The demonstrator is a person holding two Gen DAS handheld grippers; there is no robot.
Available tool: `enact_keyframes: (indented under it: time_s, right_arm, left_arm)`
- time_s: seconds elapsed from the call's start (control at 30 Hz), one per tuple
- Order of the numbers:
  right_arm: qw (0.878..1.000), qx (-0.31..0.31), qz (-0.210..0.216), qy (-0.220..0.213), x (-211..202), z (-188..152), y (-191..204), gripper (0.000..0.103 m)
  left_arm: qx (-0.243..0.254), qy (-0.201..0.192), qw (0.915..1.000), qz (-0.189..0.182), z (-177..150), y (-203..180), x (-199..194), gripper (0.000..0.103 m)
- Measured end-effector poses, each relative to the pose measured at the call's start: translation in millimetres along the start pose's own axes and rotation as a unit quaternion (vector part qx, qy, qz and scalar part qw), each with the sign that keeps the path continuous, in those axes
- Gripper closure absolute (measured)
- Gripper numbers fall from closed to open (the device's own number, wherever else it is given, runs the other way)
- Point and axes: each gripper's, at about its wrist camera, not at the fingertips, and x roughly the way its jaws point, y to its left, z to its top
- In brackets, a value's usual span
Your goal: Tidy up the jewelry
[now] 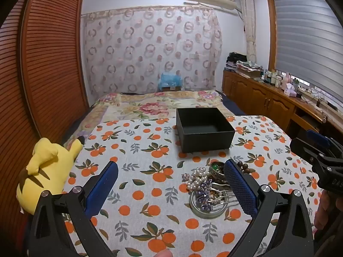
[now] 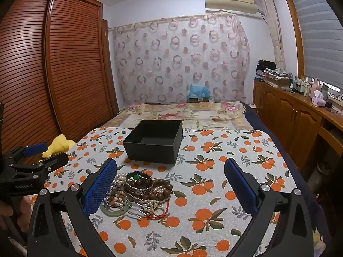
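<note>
A heap of jewelry (image 1: pixel 211 189) (image 2: pixel 138 192) lies on the orange-print cloth: pearl strands, a purple brooch, brown wooden beads, a green-stone ring, a pale bangle. Behind it stands an open black box (image 1: pixel 203 129) (image 2: pixel 155 141) with nothing visible inside. My left gripper (image 1: pixel 171 175) hovers open over the cloth, its right finger (image 1: pixel 240 188) in front of the heap's right side. My right gripper (image 2: pixel 170 171) is open too, its left finger (image 2: pixel 100 188) in front of the heap's left side. Each gripper shows at the edge of the other's view, the right gripper (image 1: pixel 317 150) and the left gripper (image 2: pixel 32 156).
A yellow plush toy (image 1: pixel 46 169) (image 2: pixel 57 145) lies at the table's left edge. Behind the table is a bed with a floral cover (image 1: pixel 154 102). A wooden wardrobe (image 2: pixel 53 68) fills the left, a cluttered wooden sideboard (image 2: pixel 300 107) the right.
</note>
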Motion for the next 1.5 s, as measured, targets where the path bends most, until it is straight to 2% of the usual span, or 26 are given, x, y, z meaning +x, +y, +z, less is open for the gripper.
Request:
enact_keyframes:
  time_s: [1.5]
  right_arm:
    - [1.000, 0.001, 0.002, -0.006, -4.1, 1.7, 2.9, 0.002]
  left_arm:
    - [-0.002, -0.007, 1.0000, -0.001, 4.6, -1.4, -4.5, 0.008]
